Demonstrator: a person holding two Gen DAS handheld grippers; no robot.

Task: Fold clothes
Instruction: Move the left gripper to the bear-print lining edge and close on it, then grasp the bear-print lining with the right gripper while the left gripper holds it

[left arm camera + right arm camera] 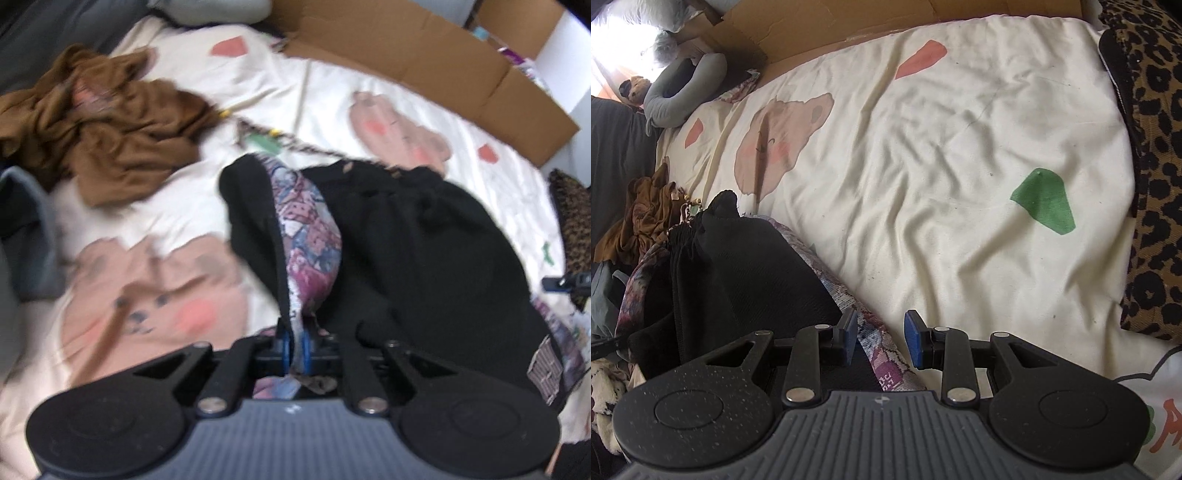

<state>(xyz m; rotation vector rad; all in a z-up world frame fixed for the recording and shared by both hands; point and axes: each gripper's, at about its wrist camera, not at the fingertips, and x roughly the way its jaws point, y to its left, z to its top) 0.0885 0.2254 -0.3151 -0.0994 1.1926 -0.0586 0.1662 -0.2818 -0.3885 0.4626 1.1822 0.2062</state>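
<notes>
While the left gripper [295,345] pinches the patterned hem of the black garment [413,236] on the bed [325,96], the right gripper [881,341] hangs part-open, the hem between its pads, ungripped.

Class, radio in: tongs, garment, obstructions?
Left tongs shut on black garment's patterned hem. Right tongs open over its edge. Brown garment clear.

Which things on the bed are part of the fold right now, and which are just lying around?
In the job:
- black garment with patterned lining
- left gripper, shut on its patterned edge
- right gripper, open over the same edge

Lying about:
- crumpled brown garment
- cardboard
- leopard-print cushion
- grey neck pillow
</notes>
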